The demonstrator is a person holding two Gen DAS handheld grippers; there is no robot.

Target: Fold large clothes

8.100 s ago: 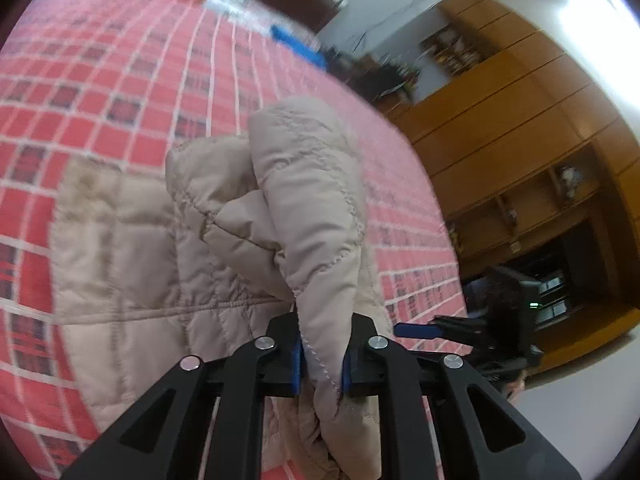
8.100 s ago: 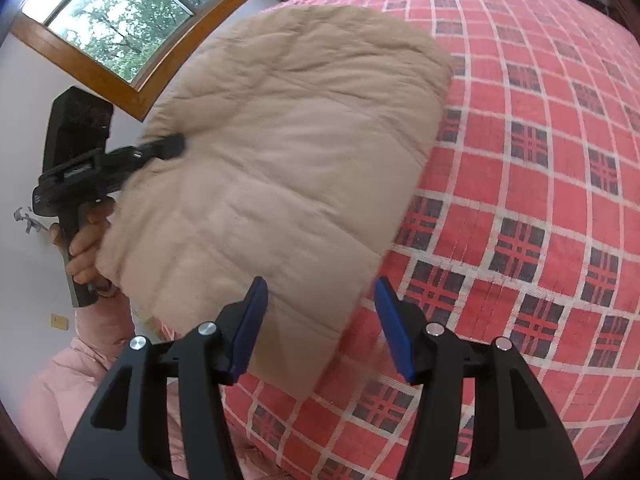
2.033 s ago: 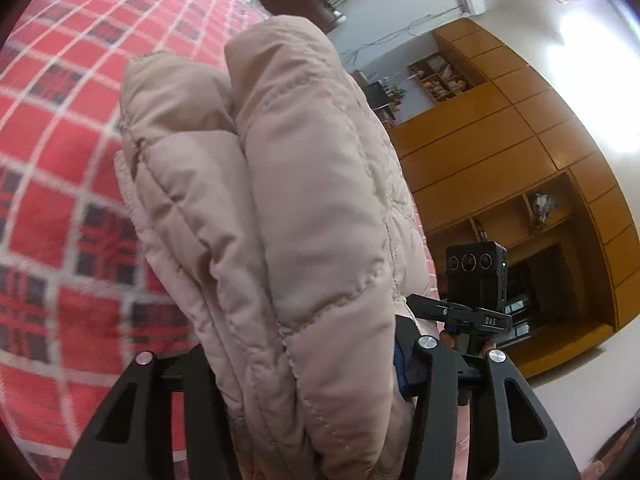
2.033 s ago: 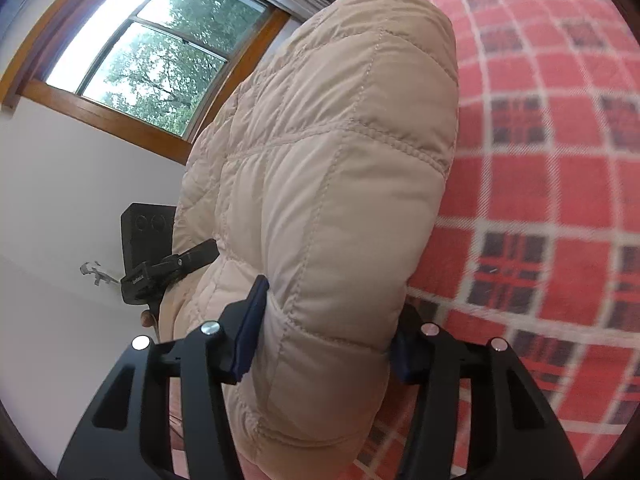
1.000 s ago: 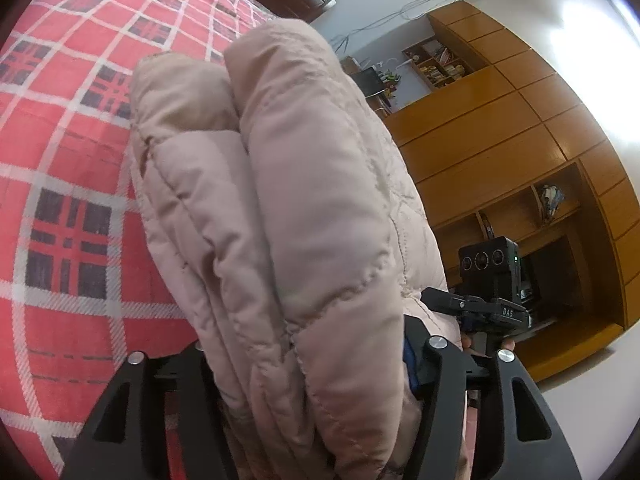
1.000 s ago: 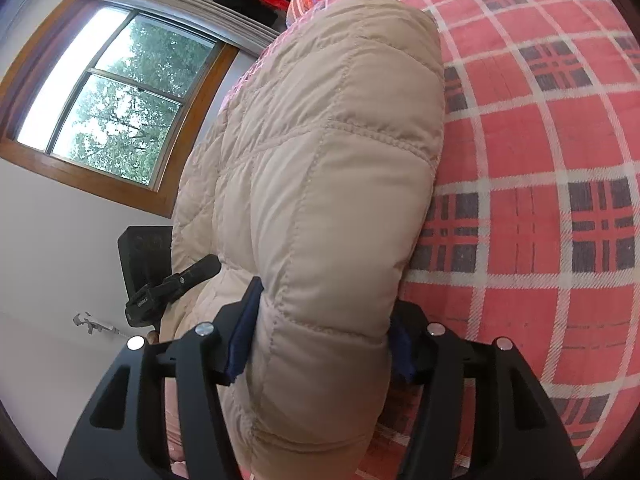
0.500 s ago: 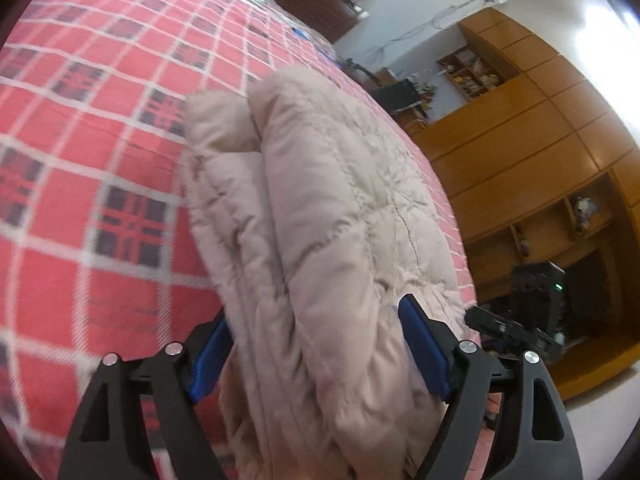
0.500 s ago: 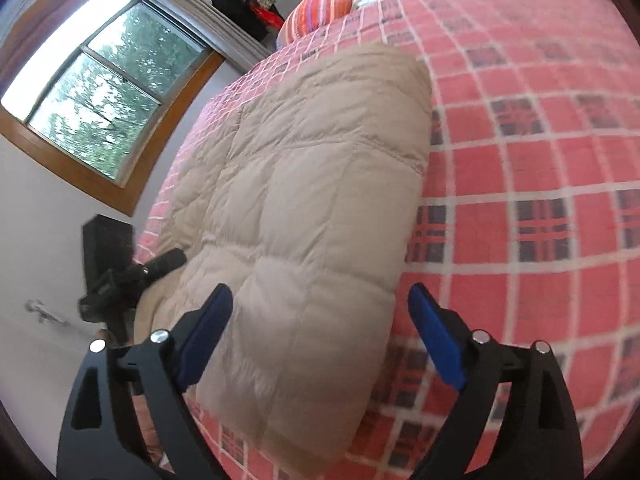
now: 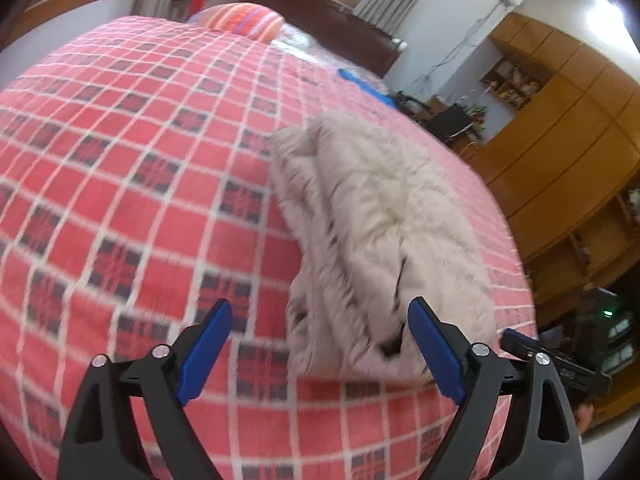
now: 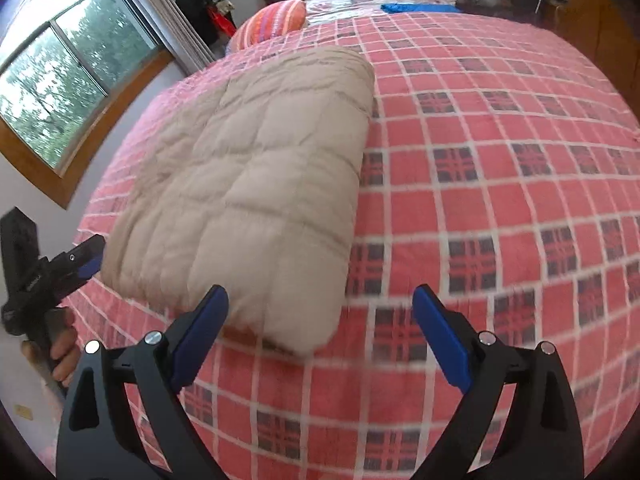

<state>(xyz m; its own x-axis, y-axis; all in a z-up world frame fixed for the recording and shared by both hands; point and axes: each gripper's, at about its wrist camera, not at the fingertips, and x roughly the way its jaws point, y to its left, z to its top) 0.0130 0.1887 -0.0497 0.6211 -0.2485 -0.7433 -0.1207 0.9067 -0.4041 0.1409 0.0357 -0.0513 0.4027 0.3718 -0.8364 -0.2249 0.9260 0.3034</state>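
A beige quilted puffer jacket (image 9: 380,236) lies folded into a thick block (image 10: 256,184) on a bed with a red plaid cover (image 9: 132,168). My left gripper (image 9: 320,336) hangs open just short of the jacket's near end, nothing between its blue pads. My right gripper (image 10: 320,320) is open too, pulled back from the jacket's near right corner and above the plaid cover (image 10: 500,200). In the right wrist view the left gripper (image 10: 86,258) shows at the jacket's left end, held by a hand (image 10: 60,352). The right gripper (image 9: 560,360) appears at the lower right of the left wrist view.
A striped orange pillow (image 9: 240,22) and a blue item (image 10: 416,8) lie near the dark headboard (image 9: 320,12). Wooden cabinets (image 9: 560,140) stand on one side of the bed, a window (image 10: 68,84) on the other. Wide plaid cover stretches beyond the jacket.
Both grippers, shut around the folded jacket's ends a second ago, have opened and drawn back. The jacket now rests on the bed on its own.
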